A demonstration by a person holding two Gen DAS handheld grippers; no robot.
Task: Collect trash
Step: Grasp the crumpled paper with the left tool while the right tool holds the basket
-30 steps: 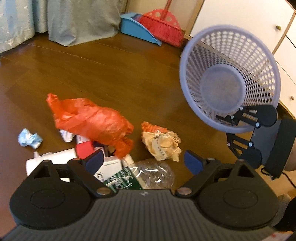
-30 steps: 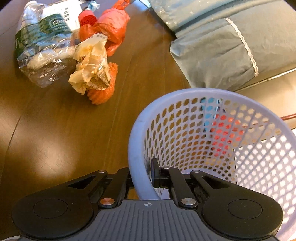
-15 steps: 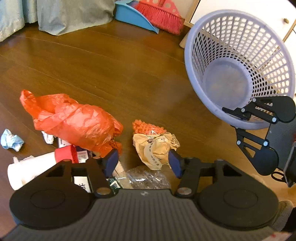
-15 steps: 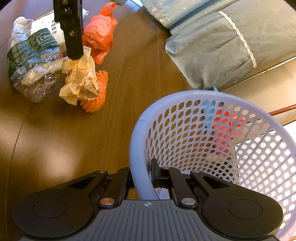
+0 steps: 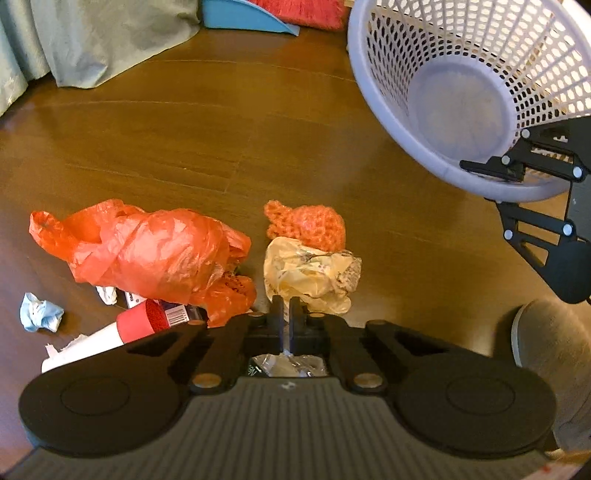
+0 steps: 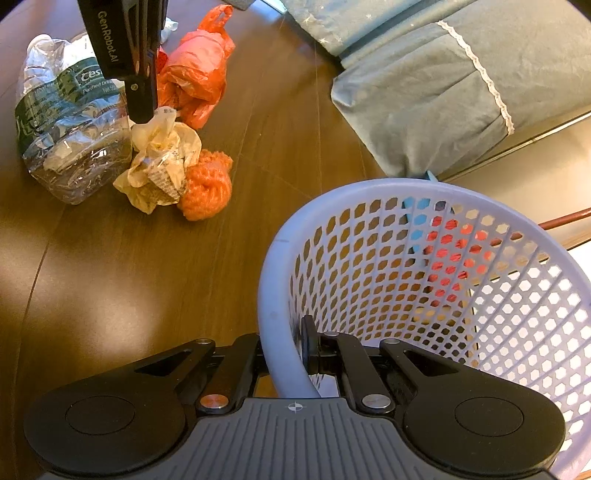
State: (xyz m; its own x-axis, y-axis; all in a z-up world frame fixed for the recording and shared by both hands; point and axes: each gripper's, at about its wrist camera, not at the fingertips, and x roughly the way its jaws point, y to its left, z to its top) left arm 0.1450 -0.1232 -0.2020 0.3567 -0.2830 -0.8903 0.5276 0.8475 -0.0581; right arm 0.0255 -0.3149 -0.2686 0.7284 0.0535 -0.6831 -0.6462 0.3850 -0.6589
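Home bedroom — bedskirt [image 6: 436, 92], wood floor [image 5: 221, 129], dustpan [image 5: 247, 16].

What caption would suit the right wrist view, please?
Right gripper holds the lavender basket by its rim; left gripper pinches the crumpled wrapper.

A brown wood floor [image 5: 229, 122] fills both views. Grey-green cloth [image 5: 92, 37] hangs down to it at the far left. A blue dustpan [image 5: 243, 16] and red broom [image 5: 303, 11] lie against the far edge. A grey slipper [image 5: 550, 354] shows at right.

The left claw [image 5: 283, 314], spread wide a second ago, has dropped toward the floor and closed on the near edge of the crumpled yellow wrapper [image 5: 310, 273].
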